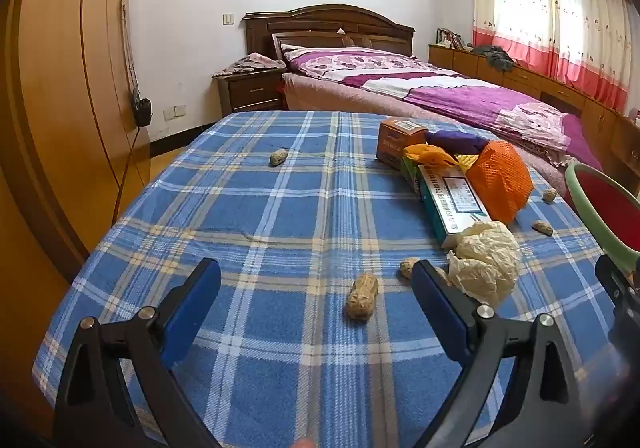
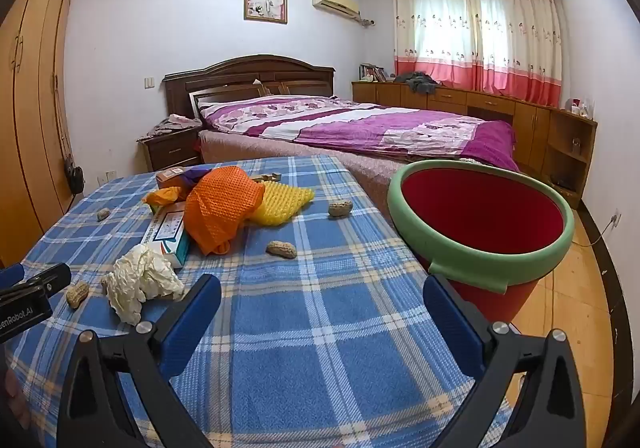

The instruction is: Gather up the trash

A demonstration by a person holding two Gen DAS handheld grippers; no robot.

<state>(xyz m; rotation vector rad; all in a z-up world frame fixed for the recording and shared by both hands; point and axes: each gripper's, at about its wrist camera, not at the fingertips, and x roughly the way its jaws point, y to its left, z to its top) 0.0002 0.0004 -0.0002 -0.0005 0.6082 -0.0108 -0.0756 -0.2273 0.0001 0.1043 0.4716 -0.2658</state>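
Note:
Trash lies scattered on a blue plaid tablecloth (image 1: 280,207). My left gripper (image 1: 316,280) is open above the cloth, and a peanut shell (image 1: 362,300) lies just ahead between its fingers, untouched. A crumpled white tissue (image 1: 486,268) sits right of the right finger, beside a teal and white carton (image 1: 452,203). Orange foam netting (image 2: 222,207), yellow netting (image 2: 284,203) and more peanut shells (image 2: 281,249) lie further back. My right gripper (image 2: 322,296) is open over bare cloth with nothing between its fingers. A red bin with a green rim (image 2: 480,224) stands off the table's right edge.
An orange box (image 1: 400,139) and a purple wrapper (image 1: 456,139) sit at the pile's far end. A bed (image 2: 360,127) lies beyond the table, a wooden wardrobe (image 1: 68,67) to the left. The left gripper's finger (image 2: 28,288) shows at the right wrist view's left edge.

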